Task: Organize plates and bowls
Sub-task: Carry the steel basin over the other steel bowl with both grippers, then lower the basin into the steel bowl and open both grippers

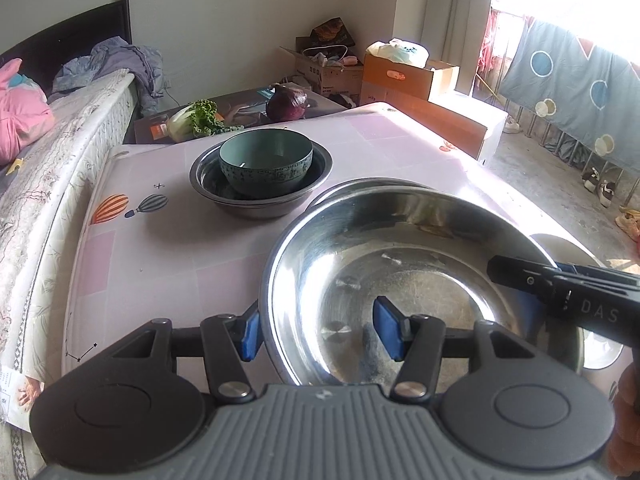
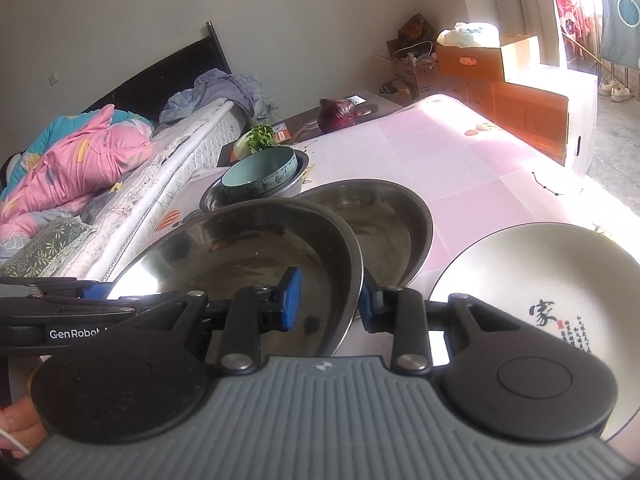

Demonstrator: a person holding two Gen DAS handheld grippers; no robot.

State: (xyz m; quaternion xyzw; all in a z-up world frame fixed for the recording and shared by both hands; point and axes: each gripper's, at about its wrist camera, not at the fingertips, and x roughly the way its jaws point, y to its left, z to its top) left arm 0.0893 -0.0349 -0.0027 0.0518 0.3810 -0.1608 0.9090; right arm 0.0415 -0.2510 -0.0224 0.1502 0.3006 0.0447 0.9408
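Observation:
A steel bowl (image 1: 400, 264) (image 2: 248, 248) sits in front of both grippers. My left gripper (image 1: 318, 334) straddles its left rim with a wide gap between the pads. My right gripper (image 2: 328, 300) straddles its right rim, pads also apart from the metal. A second steel bowl (image 2: 384, 224) lies just behind it. A teal ceramic bowl (image 1: 266, 160) (image 2: 260, 174) sits inside a third steel bowl (image 1: 320, 164). A white plate (image 2: 532, 280) with black characters lies at the right.
The table (image 1: 160, 256) has a pink patterned cover. A bed (image 1: 44, 184) runs along its left side. A cabbage (image 1: 196, 120) and a red onion (image 1: 286, 102) sit on a dark box behind. Cardboard boxes (image 1: 404, 76) stand further back.

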